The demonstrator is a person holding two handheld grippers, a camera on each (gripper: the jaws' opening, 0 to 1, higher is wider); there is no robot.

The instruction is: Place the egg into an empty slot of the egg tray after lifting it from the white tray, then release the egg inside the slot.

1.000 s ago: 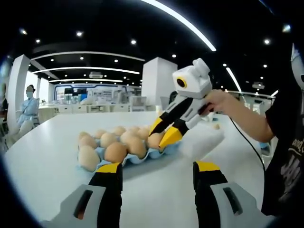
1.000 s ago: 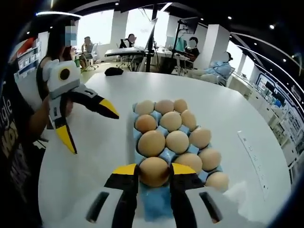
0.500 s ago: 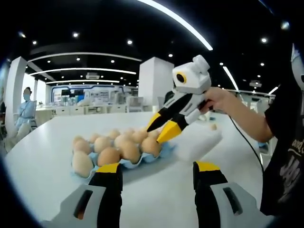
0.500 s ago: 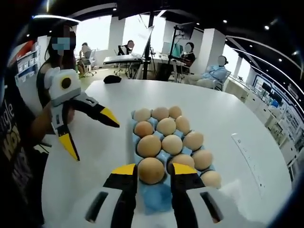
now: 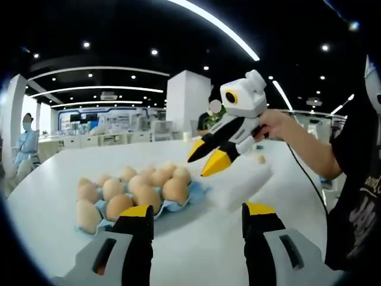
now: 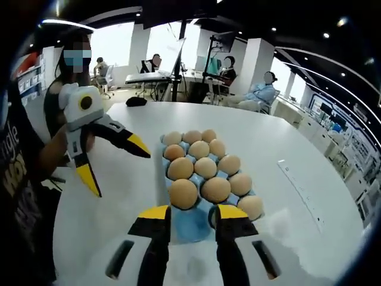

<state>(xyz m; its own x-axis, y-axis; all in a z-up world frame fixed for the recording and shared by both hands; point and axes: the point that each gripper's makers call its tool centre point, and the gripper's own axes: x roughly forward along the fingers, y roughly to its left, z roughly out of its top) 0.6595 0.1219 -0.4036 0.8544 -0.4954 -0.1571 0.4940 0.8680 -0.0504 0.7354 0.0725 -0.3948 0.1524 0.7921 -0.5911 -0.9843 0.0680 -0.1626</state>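
Observation:
The blue egg tray (image 6: 193,225) lies on the white table, holding several brown eggs. My right gripper (image 6: 194,214) stands open just short of the tray's near edge, with nothing between its jaws. A brown egg (image 6: 183,193) rests in a front slot just beyond the tips. In the left gripper view the right gripper (image 5: 206,158) hovers above the egg tray (image 5: 187,201) and the white tray (image 5: 241,182), jaws apart. My left gripper (image 5: 197,215) is open and empty, low over the table in front of the eggs. It also appears as the left gripper (image 6: 119,168), off the tray's left side.
The round white table (image 6: 113,238) runs well beyond both trays. A small egg-like thing (image 5: 261,159) lies past the white tray. A thin white strip (image 6: 300,190) lies on the table to the right. People sit at desks far behind.
My right gripper has let go of the egg and drawn back; the egg now sits in the tray's front row. The left gripper view has swung right.

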